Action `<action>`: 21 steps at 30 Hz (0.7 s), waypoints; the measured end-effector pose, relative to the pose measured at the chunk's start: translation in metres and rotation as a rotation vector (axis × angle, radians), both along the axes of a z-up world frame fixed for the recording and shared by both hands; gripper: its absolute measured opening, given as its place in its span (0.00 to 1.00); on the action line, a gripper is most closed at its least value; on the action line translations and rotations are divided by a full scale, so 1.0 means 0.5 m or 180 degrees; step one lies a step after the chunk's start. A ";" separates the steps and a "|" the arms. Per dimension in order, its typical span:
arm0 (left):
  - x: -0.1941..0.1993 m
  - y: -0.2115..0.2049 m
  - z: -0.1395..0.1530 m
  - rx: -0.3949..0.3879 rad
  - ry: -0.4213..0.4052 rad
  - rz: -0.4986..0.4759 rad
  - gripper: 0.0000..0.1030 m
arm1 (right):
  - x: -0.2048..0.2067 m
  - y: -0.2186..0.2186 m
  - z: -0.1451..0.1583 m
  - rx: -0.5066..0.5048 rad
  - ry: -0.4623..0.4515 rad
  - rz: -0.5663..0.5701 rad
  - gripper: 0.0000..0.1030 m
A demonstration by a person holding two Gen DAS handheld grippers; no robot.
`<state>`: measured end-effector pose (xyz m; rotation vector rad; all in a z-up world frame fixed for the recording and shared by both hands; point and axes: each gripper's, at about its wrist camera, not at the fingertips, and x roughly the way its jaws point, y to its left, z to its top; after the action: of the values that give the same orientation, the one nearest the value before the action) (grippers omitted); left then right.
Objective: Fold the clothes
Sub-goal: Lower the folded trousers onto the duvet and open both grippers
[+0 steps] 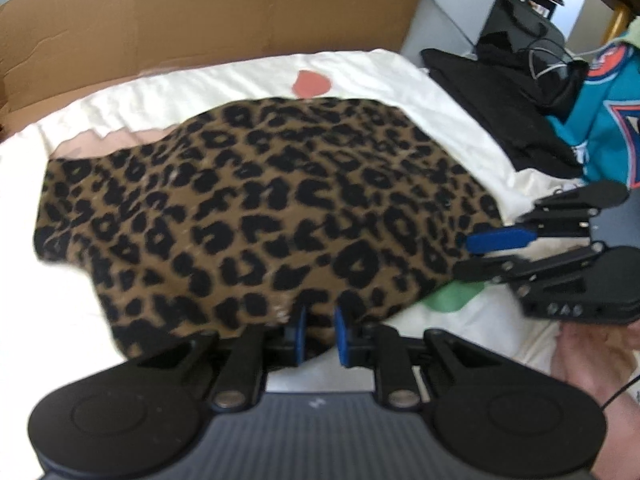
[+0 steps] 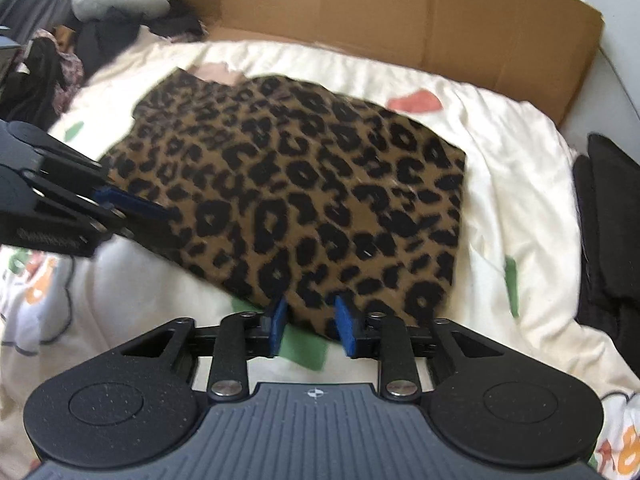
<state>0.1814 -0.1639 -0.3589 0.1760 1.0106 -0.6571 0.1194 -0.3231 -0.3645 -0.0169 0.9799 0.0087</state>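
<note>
A leopard-print garment (image 1: 260,208) (image 2: 300,184) lies spread on a cream patterned bedcover (image 1: 440,92) (image 2: 520,184). My left gripper (image 1: 320,332) is at the garment's near edge, its blue pads closed on a bunch of the fabric. In the right wrist view it comes in from the left (image 2: 160,220), one blue finger above the cloth and one below. My right gripper (image 2: 312,326) clamps the near edge further along, with fabric filling the gap between its pads. In the left wrist view it enters from the right (image 1: 468,254), its fingers above and below the cloth.
A cardboard sheet (image 1: 200,20) (image 2: 400,12) stands along the far side of the bed. Black clothes (image 1: 500,100) (image 2: 608,220) and a teal jersey (image 1: 608,128) lie to the right. Dark and grey clothes (image 2: 60,60) pile at the far left. A hand (image 1: 588,360) holds the right gripper.
</note>
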 end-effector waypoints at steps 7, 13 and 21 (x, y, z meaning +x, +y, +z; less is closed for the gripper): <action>0.009 0.062 -0.001 0.0147 -0.0053 0.0202 0.16 | -0.005 -0.012 -0.002 -0.0044 0.0028 -0.0044 0.25; 0.010 0.114 -0.001 0.0222 -0.0046 0.0404 0.16 | -0.013 -0.029 -0.002 -0.0060 0.0051 -0.0139 0.18; 0.012 0.160 -0.007 0.0306 0.0007 0.0650 0.23 | -0.016 -0.044 0.003 -0.0181 0.0050 -0.0218 0.17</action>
<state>0.1873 -0.0838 -0.3624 0.1537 1.0474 -0.4233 0.1113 -0.3451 -0.3632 -0.0354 0.9960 -0.0821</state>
